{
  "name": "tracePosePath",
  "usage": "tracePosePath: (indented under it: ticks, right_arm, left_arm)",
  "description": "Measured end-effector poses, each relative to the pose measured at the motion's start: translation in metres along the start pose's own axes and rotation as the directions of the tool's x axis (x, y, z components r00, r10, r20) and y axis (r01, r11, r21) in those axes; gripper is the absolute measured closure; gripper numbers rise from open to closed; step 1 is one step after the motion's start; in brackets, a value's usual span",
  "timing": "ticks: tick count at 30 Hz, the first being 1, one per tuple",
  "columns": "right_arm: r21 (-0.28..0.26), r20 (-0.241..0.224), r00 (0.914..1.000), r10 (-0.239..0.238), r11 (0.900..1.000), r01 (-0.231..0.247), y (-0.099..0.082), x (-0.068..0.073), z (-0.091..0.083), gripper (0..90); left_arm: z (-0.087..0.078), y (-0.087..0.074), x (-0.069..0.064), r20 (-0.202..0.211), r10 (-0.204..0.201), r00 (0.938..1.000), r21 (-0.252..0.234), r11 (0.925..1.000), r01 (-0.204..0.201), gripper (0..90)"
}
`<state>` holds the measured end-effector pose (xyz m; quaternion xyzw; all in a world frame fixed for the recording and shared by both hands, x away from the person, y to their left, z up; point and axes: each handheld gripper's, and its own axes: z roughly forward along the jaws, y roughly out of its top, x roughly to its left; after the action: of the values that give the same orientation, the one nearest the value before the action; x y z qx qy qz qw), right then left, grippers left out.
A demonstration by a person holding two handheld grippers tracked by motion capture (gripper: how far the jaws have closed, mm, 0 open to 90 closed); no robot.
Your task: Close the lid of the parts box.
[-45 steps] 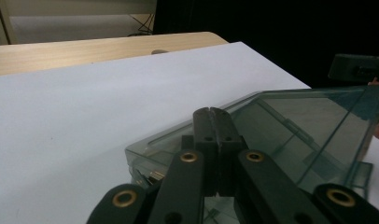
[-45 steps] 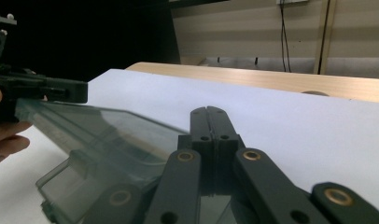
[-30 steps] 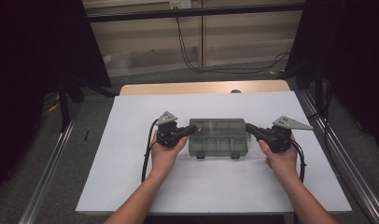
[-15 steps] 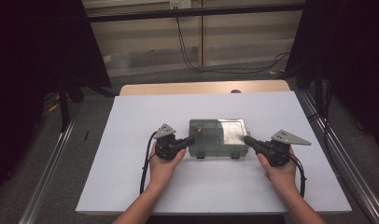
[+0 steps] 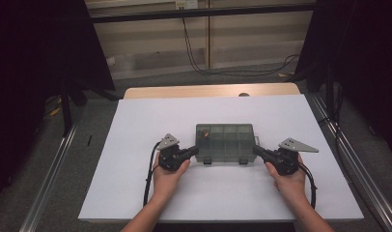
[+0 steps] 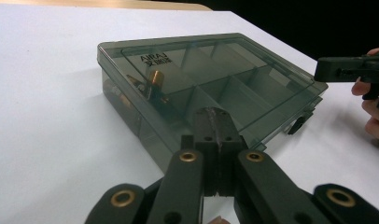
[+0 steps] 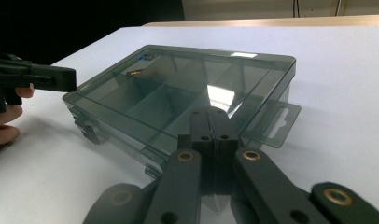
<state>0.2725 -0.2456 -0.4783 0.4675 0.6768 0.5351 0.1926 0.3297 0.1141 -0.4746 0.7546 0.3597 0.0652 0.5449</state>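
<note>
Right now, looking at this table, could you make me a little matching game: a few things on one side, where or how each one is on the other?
Things:
1. compartment box
2. left gripper
3. right gripper
4. brass part

States:
a. shut, at the box's right end
b. inside a corner compartment
c. lid closed, on white sheet
d. shut, at the box's left end

Pairs: 1-c, 2-d, 3-a, 4-b

A pale wooden table (image 5: 211, 91) is seen covered almost wholly by a white sheet (image 5: 136, 121), with only its far edge left bare. On the sheet, near the middle, a smoky clear compartment box (image 5: 225, 142) is laid flat, lid shut.
</note>
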Motion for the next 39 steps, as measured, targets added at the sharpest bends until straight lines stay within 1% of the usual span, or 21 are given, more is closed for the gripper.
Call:
tracePosePath:
  ticks: [1, 3, 4, 6, 10, 12, 14, 15, 18, 19, 20, 21, 22, 23, 24, 25, 26, 27, 32, 34, 39]
  right_arm:
    - [0.009, 0.000, 1.0000, 0.001, 1.0000, -0.001, 0.000, 0.000, 0.000, 90.0]
    - [0.019, -0.001, 1.0000, -0.005, 0.9998, 0.005, -0.001, 0.000, 0.002, 90.0]
    - [0.026, -0.007, 1.0000, 0.001, 0.9996, -0.001, -0.001, 0.001, 0.002, 90.0]
    - [0.031, -0.015, 0.9998, 0.012, 0.9995, -0.011, 0.000, 0.000, 0.003, 90.0]
    - [0.037, -0.016, 0.9998, 0.009, 0.9993, -0.009, 0.000, -0.001, 0.003, 90.0]
    - [0.034, -0.010, 0.9999, 0.013, 0.9993, -0.012, 0.000, -0.001, 0.002, 90.0]
    - [0.016, -0.016, 0.9998, 0.008, 0.9998, -0.008, 0.002, -0.003, -0.001, 90.0]
    - [0.000, -0.021, 0.9998, 0.006, 1.0000, -0.006, 0.003, -0.005, -0.004, 86.7]
    - [-0.048, -0.007, 0.9998, -0.017, 0.9987, 0.016, 0.007, -0.008, -0.013, 64.9]
    - [-0.058, 0.011, 0.9996, -0.026, 0.9980, 0.026, 0.008, -0.008, -0.016, 49.1]
    - [-0.070, 0.060, 0.9973, -0.042, 0.9965, 0.046, 0.008, -0.007, -0.018, 27.1]
    - [-0.074, 0.106, 0.9933, -0.047, 0.9957, 0.055, 0.009, -0.007, -0.019, 10.9]
    - [-0.067, 0.118, 0.9916, -0.054, 0.9958, 0.062, 0.009, -0.008, -0.019, 0.0]
    - [-0.069, 0.123, 0.9908, -0.057, 0.9955, 0.066, 0.010, -0.008, -0.021, 0.0]
    - [-0.084, 0.120, 0.9913, -0.055, 0.9943, 0.066, 0.009, -0.008, -0.023, 0.0]
    - [-0.084, 0.112, 0.9916, -0.064, 0.9938, 0.073, 0.009, -0.009, -0.025, 0.0]
    - [-0.082, 0.118, 0.9905, -0.070, 0.9934, 0.080, 0.009, -0.010, -0.027, 0.0]
    - [-0.078, 0.138, 0.9878, -0.073, 0.9934, 0.084, 0.008, -0.011, -0.029, 0.0]
    - [-0.078, 0.181, 0.9826, -0.042, 0.9953, 0.057, 0.002, -0.025, -0.045, 0.0]
    - [-0.080, 0.188, 0.9816, -0.032, 0.9956, 0.048, 0.000, -0.030, -0.053, 0.0]
    - [-0.078, 0.201, 0.9791, -0.031, 0.9958, 0.048, -0.006, -0.038, -0.067, 0.0]
  left_arm:
    - [0.000, 0.000, -0.001, -0.008, 0.000, 1.0000, 0.000, 1.0000, 0.000, 90.0]
    - [0.000, -0.001, -0.001, 0.000, 0.000, 1.0000, -0.004, 1.0000, 0.000, 90.0]
    - [0.000, -0.001, -0.001, 0.000, 0.000, 1.0000, -0.005, 1.0000, 0.000, 90.0]
    - [0.000, -0.001, 0.000, -0.002, -0.004, 1.0000, -0.005, 1.0000, 0.004, 90.0]
    - [0.000, -0.001, 0.000, -0.004, -0.008, 1.0000, -0.003, 1.0000, 0.008, 90.0]
    - [0.000, -0.001, 0.000, -0.007, -0.006, 1.0000, -0.003, 1.0000, 0.006, 90.0]
    - [0.000, 0.000, 0.000, -0.007, -0.005, 1.0000, 0.000, 1.0000, 0.005, 90.0]
    - [0.000, 0.000, 0.000, -0.005, -0.009, 0.9999, -0.003, 1.0000, 0.009, 90.0]
    - [0.000, -0.001, 0.001, 0.002, -0.010, 0.9999, -0.005, 0.9999, 0.010, 90.0]
    - [0.000, -0.001, 0.001, 0.002, -0.010, 1.0000, -0.005, 0.9999, 0.010, 90.0]
    - [0.000, -0.001, 0.001, 0.002, -0.010, 0.9999, -0.005, 0.9999, 0.010, 90.0]
    - [0.000, -0.001, 0.001, 0.002, -0.011, 0.9999, -0.005, 0.9999, 0.011, 90.0]
    - [0.000, 0.000, 0.001, 0.003, -0.011, 0.9999, -0.004, 0.9999, 0.011, 90.0]
    - [0.000, -0.001, 0.001, 0.003, -0.011, 0.9999, -0.004, 0.9999, 0.011, 90.0]
    - [0.000, 0.000, 0.001, 0.004, -0.011, 0.9999, -0.004, 0.9999, 0.011, 90.0]
    - [-0.001, 0.000, 0.001, 0.003, -0.013, 0.9999, -0.003, 0.9999, 0.013, 90.0]
    - [-0.001, 0.000, 0.001, 0.003, -0.014, 0.9999, -0.003, 0.9999, 0.014, 90.0]
    - [0.000, 0.000, 0.001, 0.005, -0.016, 0.9999, -0.003, 0.9999, 0.016, 90.0]
    - [-0.001, 0.000, 0.002, 0.007, -0.015, 0.9999, 0.004, 0.9999, 0.015, 90.0]
    - [-0.001, 0.000, 0.002, 0.007, -0.013, 0.9999, 0.004, 0.9999, 0.013, 90.0]
    - [-0.001, 0.000, 0.001, 0.005, -0.014, 0.9999, 0.004, 0.9999, 0.014, 90.0]
